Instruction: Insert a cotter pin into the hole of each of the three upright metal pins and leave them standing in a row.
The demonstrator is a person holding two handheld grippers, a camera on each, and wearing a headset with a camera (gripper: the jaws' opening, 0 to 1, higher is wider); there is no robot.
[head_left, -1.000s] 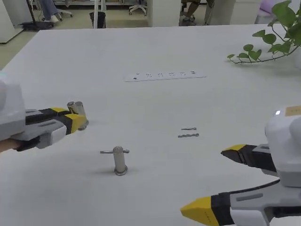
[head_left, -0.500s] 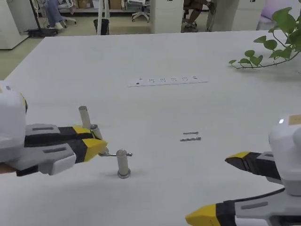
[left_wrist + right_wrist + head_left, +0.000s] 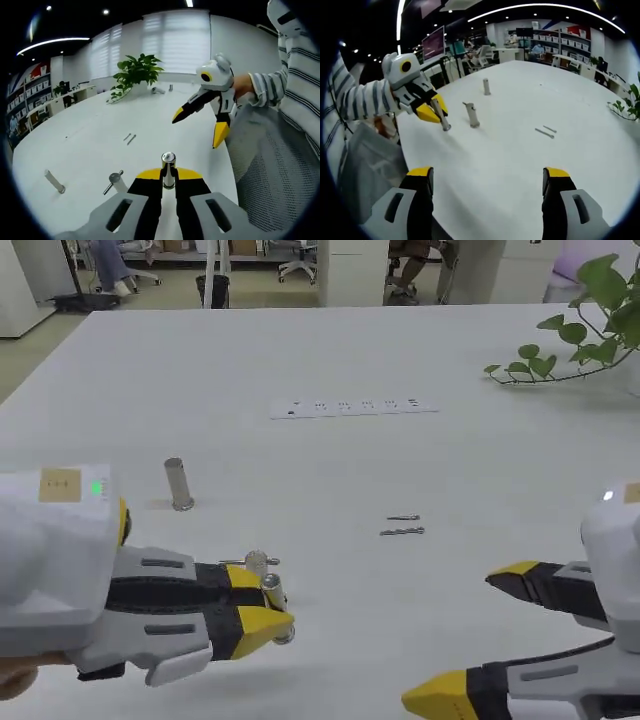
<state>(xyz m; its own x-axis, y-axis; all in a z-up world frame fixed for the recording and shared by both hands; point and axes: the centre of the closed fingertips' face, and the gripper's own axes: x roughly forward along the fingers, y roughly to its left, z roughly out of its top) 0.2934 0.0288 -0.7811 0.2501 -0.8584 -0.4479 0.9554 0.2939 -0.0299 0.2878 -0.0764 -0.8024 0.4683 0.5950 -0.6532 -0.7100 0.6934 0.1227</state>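
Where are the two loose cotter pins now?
In the head view, the two loose cotter pins lie side by side on the table, right of centre, below the power strip.

Head view looks down; opposed gripper views share the cottered pin (image 3: 471, 115).

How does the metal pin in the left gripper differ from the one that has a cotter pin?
The held metal pin is clamped between the jaws of the left gripper; the fitted metal pin stands free on the table. The fitted one has a cotter pin through its top; the held one has none. In the right gripper view the held one leans; the fitted one is upright. Both are grey cylinders.
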